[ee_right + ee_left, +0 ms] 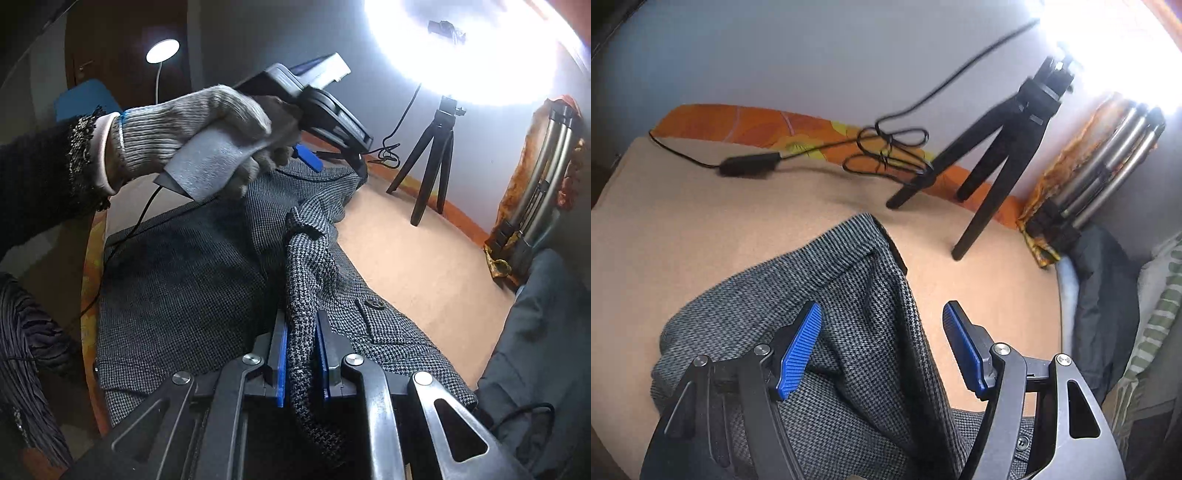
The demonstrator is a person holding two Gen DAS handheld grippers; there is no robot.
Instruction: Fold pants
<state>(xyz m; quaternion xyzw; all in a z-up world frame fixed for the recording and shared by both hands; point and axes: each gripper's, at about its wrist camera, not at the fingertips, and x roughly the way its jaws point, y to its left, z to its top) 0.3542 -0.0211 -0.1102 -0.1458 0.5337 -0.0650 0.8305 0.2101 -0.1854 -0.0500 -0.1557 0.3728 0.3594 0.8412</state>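
Observation:
Grey houndstooth pants [812, 306] lie on a tan surface [683, 229], also in the right wrist view [184, 280]. My left gripper [882, 332] is open just above the pants, blue pads spread over a raised fold. It also shows in the right wrist view [325, 155], held by a gloved hand over the far end of the pants. My right gripper [302, 325] is shut on a bunched fold of the pants [306, 280] and lifts it slightly. A button flap [373, 304] lies to its right.
A small black tripod [993, 162] stands at the back of the tan surface, with a black cable and adapter [750, 164] to its left. Folded metal tripod legs [1115, 162] lean at the right. Dark cloth [535, 332] lies beyond the right edge.

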